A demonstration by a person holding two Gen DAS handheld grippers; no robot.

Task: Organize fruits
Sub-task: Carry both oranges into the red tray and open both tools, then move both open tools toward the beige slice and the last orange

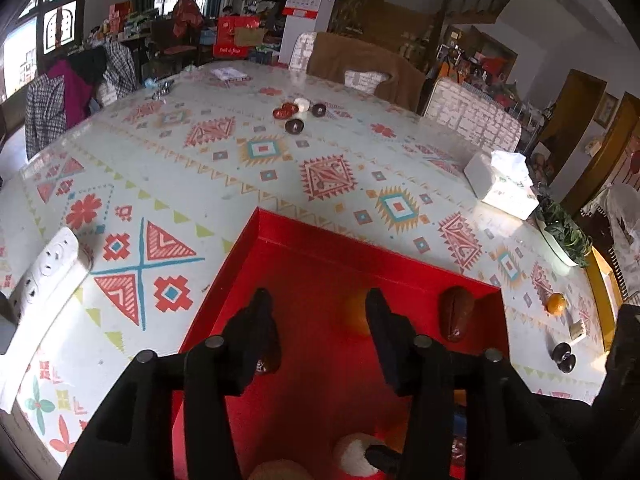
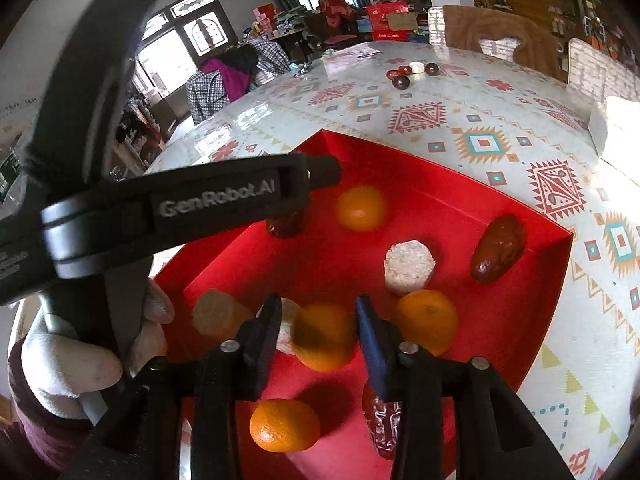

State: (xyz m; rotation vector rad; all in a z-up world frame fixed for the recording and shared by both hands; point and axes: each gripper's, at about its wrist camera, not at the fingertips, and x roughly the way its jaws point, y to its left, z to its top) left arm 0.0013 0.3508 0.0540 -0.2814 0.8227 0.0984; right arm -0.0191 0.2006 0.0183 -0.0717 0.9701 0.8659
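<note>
With the left gripper (image 1: 318,304) parted over bare floor of the red tray (image 2: 460,184) and the right gripper (image 2: 318,316) apart around, not clamped on, a tangerine (image 2: 326,338) there, neighbouring fruit could be knocked if either is lowered carelessly.

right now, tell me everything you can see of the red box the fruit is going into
The red box is a shallow, open, square-cornered tray with low upright walls, seemingly glossy cardboard, red inside and out. It sits flat on the patterned tablecloth. On its floor lie four mandarins, one of them near the far wall, plus brown dates such as the one by the right wall, and pale round pieces. Both grippers hang over it; neither visibly touches its walls.
</note>
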